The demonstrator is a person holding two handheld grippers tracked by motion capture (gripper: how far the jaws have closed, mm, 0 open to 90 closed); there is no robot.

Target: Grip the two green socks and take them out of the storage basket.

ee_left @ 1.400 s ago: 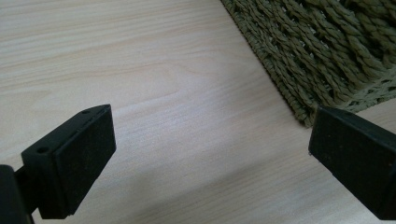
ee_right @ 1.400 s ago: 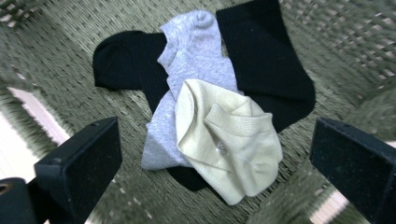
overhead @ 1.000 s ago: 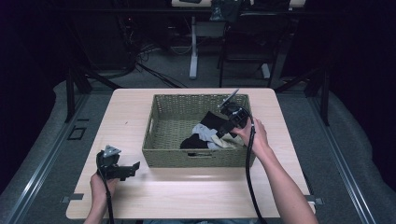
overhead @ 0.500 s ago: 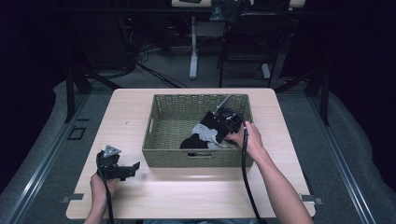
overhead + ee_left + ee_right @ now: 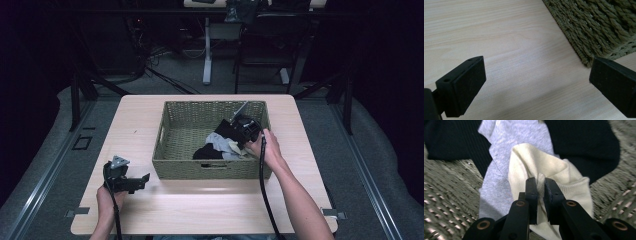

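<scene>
Cream-coloured sock [image 5: 549, 172], lying on the grey and black garments in the wicker basket [image 5: 170, 135], is pinched by a fold between the nearly closed jaws of the right gripper [image 5: 538, 185], while the left gripper [image 5: 536, 82] is held wide apart over the table [image 5: 499, 37] beside the basket.

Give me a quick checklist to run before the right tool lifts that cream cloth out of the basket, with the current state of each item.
1. Right tool is shut on the cream cloth: ok, a fold sits pinched between its jaws.
2. Only the cream cloth is pinched: ok, the grey cloth lies beside and under it, outside the jaws.
3. Cream cloth is free of the black cloth: cannot tell, their edges overlap.
4. Basket sits flat on the table: ok.
5. Left tool is open, holding nothing, and outside the basket: ok.
6. Left tool is steadying the basket: not ok, it is apart from the basket.
</scene>
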